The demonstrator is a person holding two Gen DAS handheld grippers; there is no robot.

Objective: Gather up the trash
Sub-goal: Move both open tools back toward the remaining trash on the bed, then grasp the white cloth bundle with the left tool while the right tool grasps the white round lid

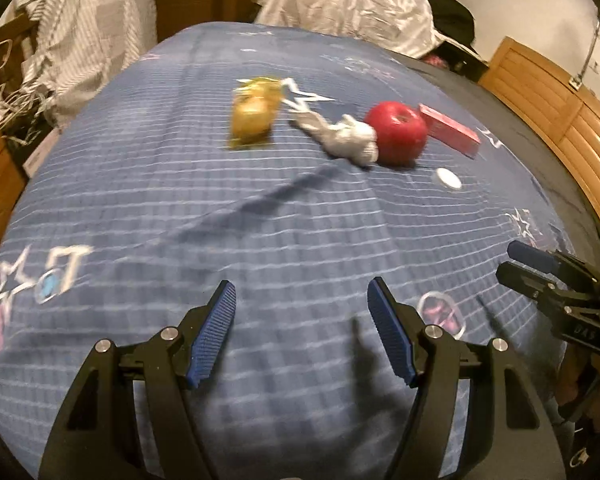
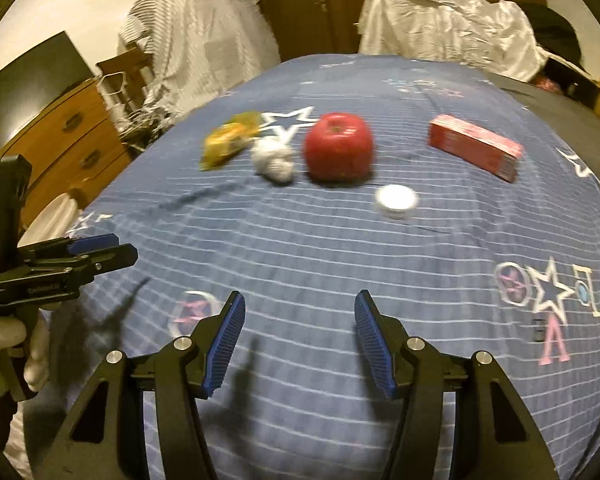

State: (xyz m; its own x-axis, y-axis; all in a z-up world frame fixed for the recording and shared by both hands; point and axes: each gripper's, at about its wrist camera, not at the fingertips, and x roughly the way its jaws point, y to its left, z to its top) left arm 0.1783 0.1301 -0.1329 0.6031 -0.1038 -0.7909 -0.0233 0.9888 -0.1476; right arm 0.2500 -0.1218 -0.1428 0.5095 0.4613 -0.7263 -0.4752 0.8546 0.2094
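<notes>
On the blue checked bedspread [image 1: 260, 216] lie a yellow wrapper [image 1: 254, 114], a crumpled white tissue [image 1: 348, 138], a red apple [image 1: 396, 132], a pink box [image 1: 450, 130] and a small white cap [image 1: 447, 178]. The same things show in the right wrist view: wrapper [image 2: 228, 142], tissue [image 2: 274, 162], apple [image 2: 338, 146], box [image 2: 476, 146], cap [image 2: 396, 200]. My left gripper [image 1: 302, 296] is open and empty, well short of them. My right gripper [image 2: 300, 306] is open and empty, nearer the cap. Each gripper also shows side-on in the other's view.
A striped cloth [image 2: 196, 44] hangs at the back left above a wooden dresser [image 2: 68, 136]. A crumpled white sheet [image 2: 452, 28] lies at the head of the bed. A wooden bed frame [image 1: 560, 108] runs along the right.
</notes>
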